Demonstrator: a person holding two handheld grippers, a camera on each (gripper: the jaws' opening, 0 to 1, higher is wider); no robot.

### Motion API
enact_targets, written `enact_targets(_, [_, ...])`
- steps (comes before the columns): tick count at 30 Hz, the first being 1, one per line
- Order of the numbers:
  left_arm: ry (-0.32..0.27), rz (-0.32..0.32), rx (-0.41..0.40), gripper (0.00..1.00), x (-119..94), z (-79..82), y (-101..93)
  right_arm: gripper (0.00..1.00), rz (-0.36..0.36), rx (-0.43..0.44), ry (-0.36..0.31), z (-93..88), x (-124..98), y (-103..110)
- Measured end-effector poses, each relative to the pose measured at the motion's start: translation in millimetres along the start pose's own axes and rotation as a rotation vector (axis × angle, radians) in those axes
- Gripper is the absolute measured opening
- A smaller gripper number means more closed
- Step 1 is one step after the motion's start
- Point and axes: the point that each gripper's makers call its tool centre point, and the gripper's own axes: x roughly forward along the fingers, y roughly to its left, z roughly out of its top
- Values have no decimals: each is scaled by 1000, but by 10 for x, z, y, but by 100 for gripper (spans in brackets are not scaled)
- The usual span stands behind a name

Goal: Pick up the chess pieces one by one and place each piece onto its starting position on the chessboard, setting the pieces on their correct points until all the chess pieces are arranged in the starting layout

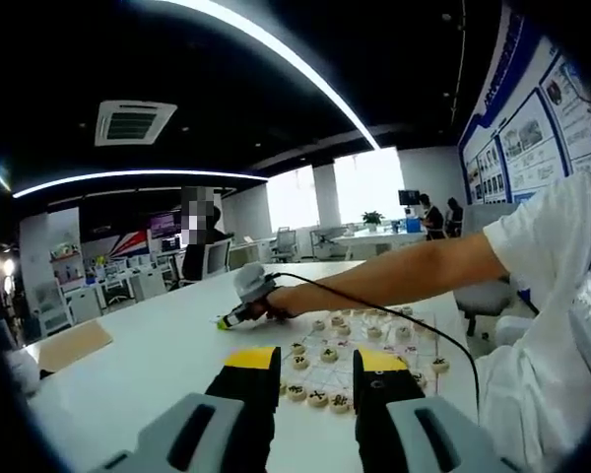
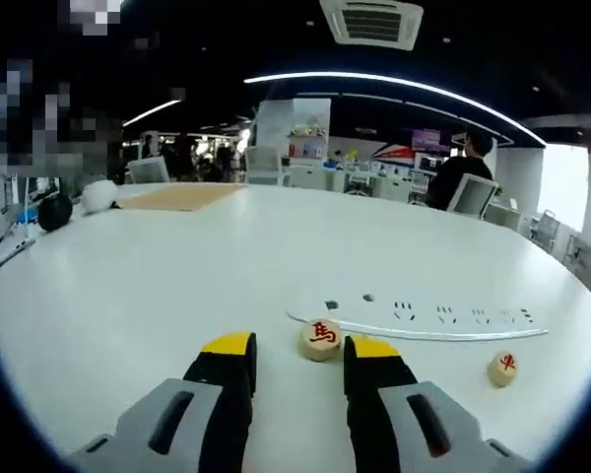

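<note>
Two claws are mine, and both stand wide with nothing between the jaws. In the left gripper view, taking the chessboard [image 1: 369,345] as my landmark, my left claw [image 1: 315,367] hovers at its near edge, black jaws with yellow tips spread over the closest row of round wooden xiangqi pieces [image 1: 317,396]. More discs sit on the board's points behind that row. Beyond the board's far left corner, my right claw [image 1: 238,317] reaches over the white table [image 1: 148,355], its cable trailing back along my arm [image 1: 394,276] to the right of the board. A flat tan sheet [image 1: 71,345] lies well to the board's left.

In the right gripper view, my right claw [image 2: 297,357] is spread above the table. One disc with a red horse character [image 2: 321,339] lies just ahead of the gap, close beside the right jaw tip. Behind it runs the recessed socket strip [image 2: 424,320]. Another red-marked disc [image 2: 503,368] rests farther right.
</note>
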Motion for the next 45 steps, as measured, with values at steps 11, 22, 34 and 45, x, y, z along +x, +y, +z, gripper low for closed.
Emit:
enact_targets(11, [-5,4,-6,31,-23,-7,17,18,35,1,16,70,-178,-132])
enact_targets(22, [1,-1,5,31,-5,5,-28,18,235,-105,-60,26,-1856,124])
enact_targets(34, [16,-15,24,31,66,42,-76,18,381,-244,-93,-529,-4059,68])
enact_targets(45, [7,-21,32,31,20,72,-123,18,440,-219,31,-1507,-4747,121])
